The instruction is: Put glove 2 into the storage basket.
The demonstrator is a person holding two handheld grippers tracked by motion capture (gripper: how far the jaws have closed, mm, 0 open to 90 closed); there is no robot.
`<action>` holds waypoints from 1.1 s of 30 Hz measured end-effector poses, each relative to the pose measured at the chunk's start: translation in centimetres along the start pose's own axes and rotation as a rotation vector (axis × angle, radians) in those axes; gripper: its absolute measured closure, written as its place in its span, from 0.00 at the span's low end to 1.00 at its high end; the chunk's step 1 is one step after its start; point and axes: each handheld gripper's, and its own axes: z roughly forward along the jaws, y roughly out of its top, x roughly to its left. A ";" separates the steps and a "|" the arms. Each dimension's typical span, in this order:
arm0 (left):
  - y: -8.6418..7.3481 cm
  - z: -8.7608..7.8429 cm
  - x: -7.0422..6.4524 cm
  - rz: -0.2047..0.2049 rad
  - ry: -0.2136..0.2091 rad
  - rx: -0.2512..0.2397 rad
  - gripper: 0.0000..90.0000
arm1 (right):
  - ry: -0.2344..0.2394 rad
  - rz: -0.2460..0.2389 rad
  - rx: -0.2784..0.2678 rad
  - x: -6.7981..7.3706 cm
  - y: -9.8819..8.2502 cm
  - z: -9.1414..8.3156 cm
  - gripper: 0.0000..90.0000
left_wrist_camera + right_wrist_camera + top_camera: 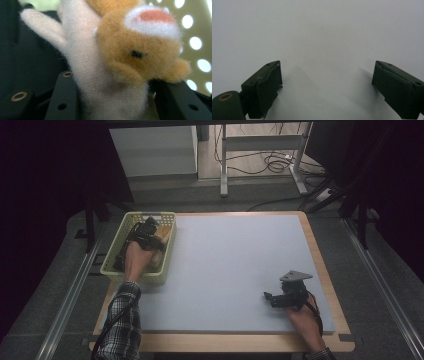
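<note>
From the high view, a yellow basket (167, 251) sits at the far left corner of the desk (235, 270). The left gripper (146, 232) is down inside the basket, with the person's hand behind it. A bit of orange soft toy (159, 251) shows in the basket, right beside that hand. The right gripper (268, 298) rests low over the desk, well away from the basket, near the front right edge. Its fingers are spread apart and hold nothing.

In the left gripper view, the soft toy (120, 60) is very close. It sits between the two black fingers (63, 100), and both touch its white lower part, so they are pinching the soft toy. Its long white body runs up from between the fingers toward the top of the view, leaning a little to the left. A thin white arm sticks out to the upper left. The orange head hangs over to the right, above the right finger. The basket wall (197, 42), full of round holes, is just behind the head.

In the right gripper view, the two fingers (265, 86) stand wide apart over the bare grey desk (324, 37).
</note>
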 end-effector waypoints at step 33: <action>-2.7 -2.9 3.7 -0.044 0.068 -0.063 0.79 | 0.000 0.001 0.001 0.0 0.0 0.0 0.10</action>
